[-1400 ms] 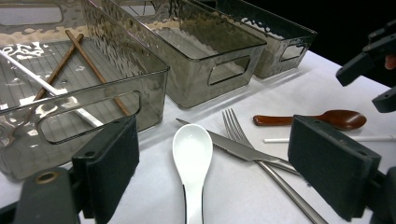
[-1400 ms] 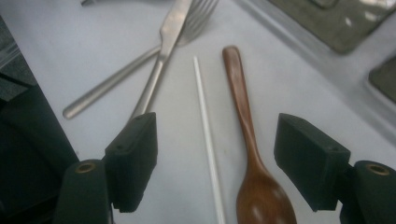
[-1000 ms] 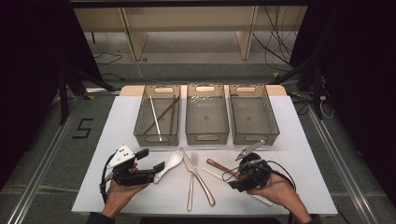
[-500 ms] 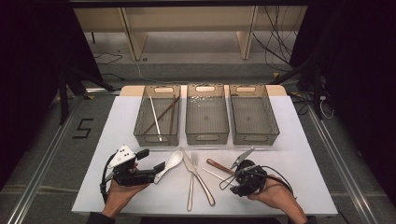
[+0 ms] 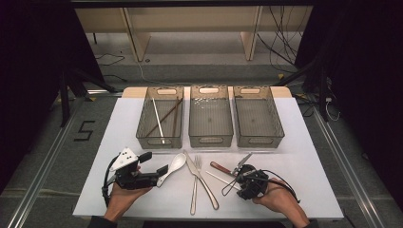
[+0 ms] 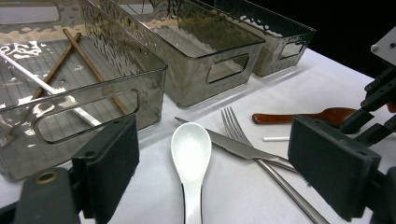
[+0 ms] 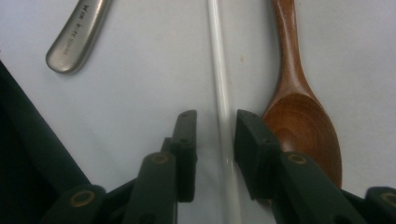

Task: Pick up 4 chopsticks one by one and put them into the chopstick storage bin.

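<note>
A white chopstick (image 7: pixel 223 93) lies on the white table between the narrowly parted jaws of my right gripper (image 7: pixel 215 126), nearer the right jaw, with a gap still showing on its left. In the high view that right gripper (image 5: pixel 234 183) points down at the table's front right. A brown wooden spoon (image 7: pixel 299 107) lies just right of it. My left gripper (image 5: pixel 154 164) is wide open at the front left. Between its jaws lies a white ceramic spoon (image 6: pixel 191 149), untouched by either pad.
Three clear bins stand in a row at the back: the left bin (image 5: pixel 142 128) holds a white chopstick (image 5: pixel 158 118) and brown chopsticks (image 5: pixel 167 114); the middle bin (image 5: pixel 210 140) and right bin (image 5: pixel 259 140) look bare. A knife (image 5: pixel 204 183) and fork (image 5: pixel 194 190) cross mid-table.
My right gripper has swung left and tipped down over the white chopstick, and its jaws now straddle it. The left gripper has stayed put.
</note>
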